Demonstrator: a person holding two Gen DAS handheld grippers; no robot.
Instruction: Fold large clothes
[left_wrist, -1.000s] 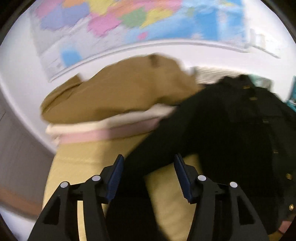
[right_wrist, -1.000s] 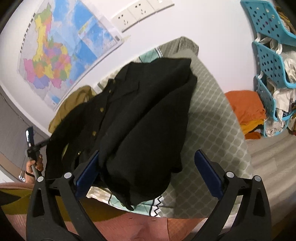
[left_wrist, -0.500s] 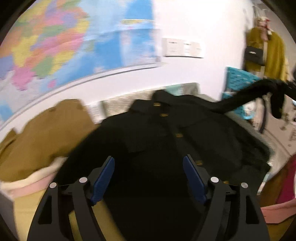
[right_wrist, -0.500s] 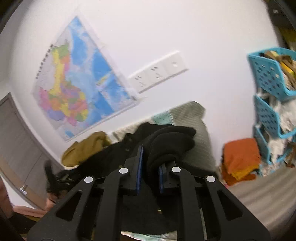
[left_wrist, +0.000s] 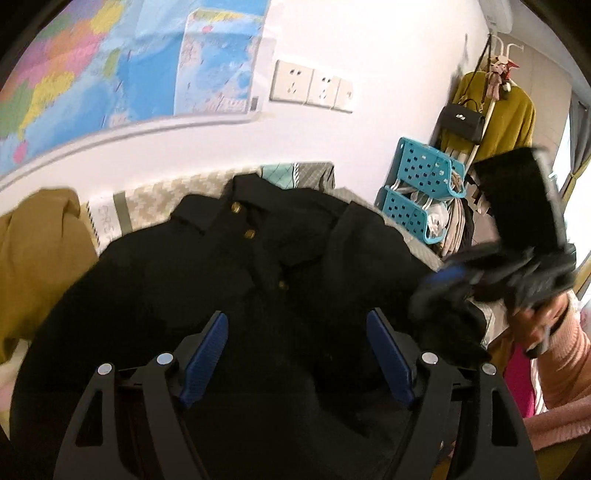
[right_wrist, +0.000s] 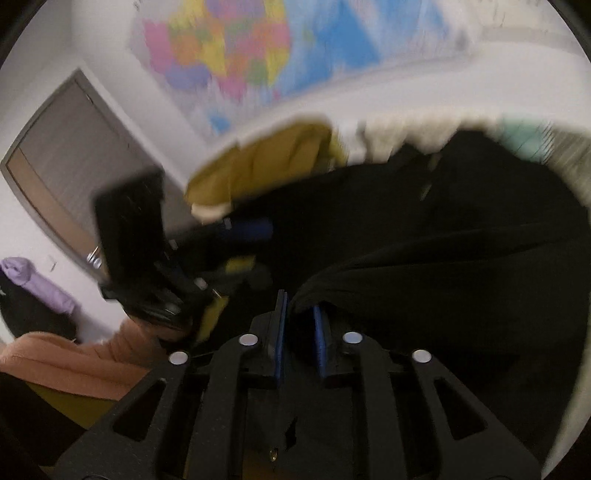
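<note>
- Black cloth fills the middle of both views: a buttoned black jacket lies front-up on the bed, collar toward 12 o'clock near the wall, gold buttons running down its middle.
- Right hand-held gripper has its blue pads nearly together, clamped on a fold of the jacket, probably a sleeve or side edge, carried over the body.
- Left hand-held gripper hangs over the lower front, jaws wide apart, nothing between them.
- Mustard-brown garment sits at 9 o'clock, a separate heap beside the jacket.
- Judged progress: early. The jacket is laid out and one side fold is under way; the other side and the lengthwise folds appear not yet done.
</note>
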